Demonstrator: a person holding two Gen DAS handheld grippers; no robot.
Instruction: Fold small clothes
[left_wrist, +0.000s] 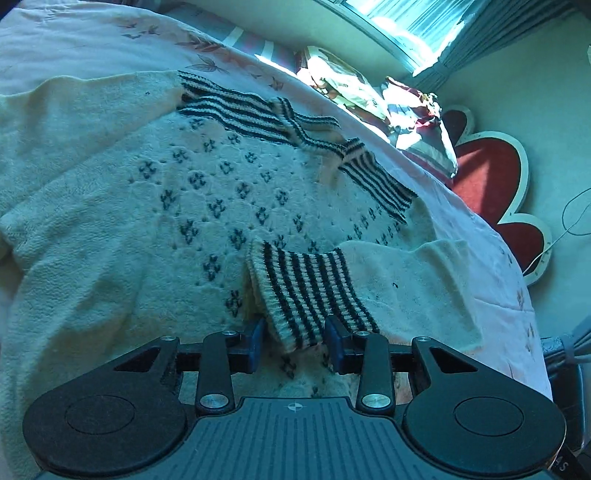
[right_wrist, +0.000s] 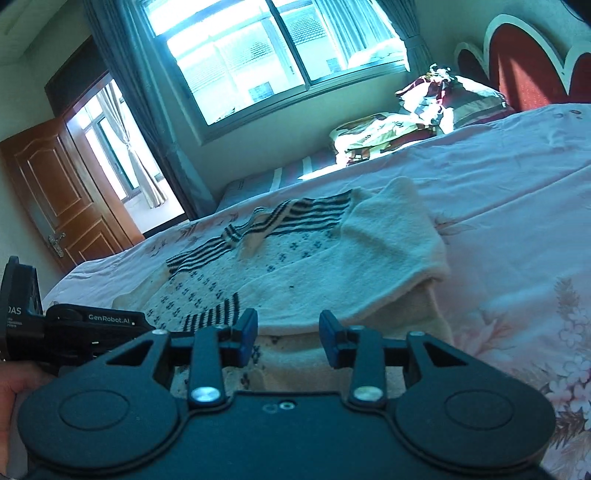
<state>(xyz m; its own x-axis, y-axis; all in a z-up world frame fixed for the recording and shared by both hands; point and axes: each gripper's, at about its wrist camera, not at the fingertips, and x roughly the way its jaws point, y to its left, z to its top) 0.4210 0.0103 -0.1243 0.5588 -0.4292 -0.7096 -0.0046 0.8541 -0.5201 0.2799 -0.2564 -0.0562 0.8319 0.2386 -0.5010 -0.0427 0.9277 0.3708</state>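
Left wrist view: the left gripper (left_wrist: 295, 341) stands partly open, the sweater's (left_wrist: 166, 206) striped cuff (left_wrist: 306, 291) between its blue pads (whether they press it, I cannot tell). Right wrist view: the right gripper (right_wrist: 288, 338) stands partly open and empty, just before the sweater on the bed (right_wrist: 498, 192).

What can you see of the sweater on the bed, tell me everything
The sweater is a fuzzy cream knit with small dark motifs across its body and dark-striped ribbing at collar and cuffs. It lies flat on the pink floral bedsheet, both sleeves folded inward. One striped cuff sits between the left gripper fingers, which stand apart from it.
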